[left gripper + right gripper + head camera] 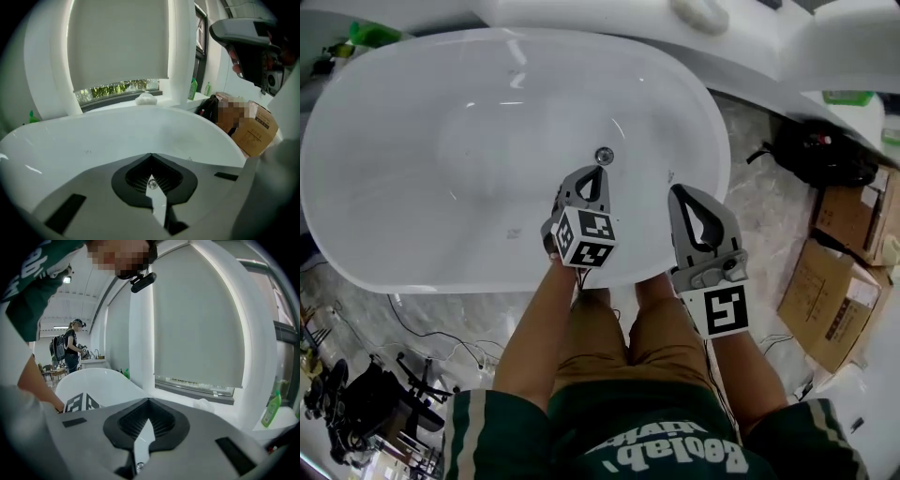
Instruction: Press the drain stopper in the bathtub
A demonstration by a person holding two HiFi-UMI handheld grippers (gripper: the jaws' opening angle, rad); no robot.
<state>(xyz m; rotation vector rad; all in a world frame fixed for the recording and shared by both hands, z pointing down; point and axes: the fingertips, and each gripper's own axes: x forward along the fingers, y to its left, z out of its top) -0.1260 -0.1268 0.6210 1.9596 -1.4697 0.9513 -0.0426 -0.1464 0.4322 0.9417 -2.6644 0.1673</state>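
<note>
The white oval bathtub (pixel 384 187) fills the upper head view, and its small round chrome drain stopper (pixel 603 155) sits on the bottom near the middle. My left gripper (pixel 596 171) hangs over the tub with its shut tip just short of the stopper and apart from it. In the left gripper view the jaws of the left gripper (pixel 151 155) meet at the tip, and a small chrome disc (pixel 151 184) shows through the slit behind it. My right gripper (pixel 678 190) is shut and empty above the tub's near rim; the right gripper view (pixel 149 400) looks at a window blind.
Cardboard boxes (pixel 844 272) and a black bag (pixel 825 155) lie on the floor right of the tub. Cables (pixel 422 328) and black equipment (pixel 366 412) lie at the lower left. A green bottle (pixel 193 89) stands on the sill behind the tub. Another person (pixel 72 345) stands far off.
</note>
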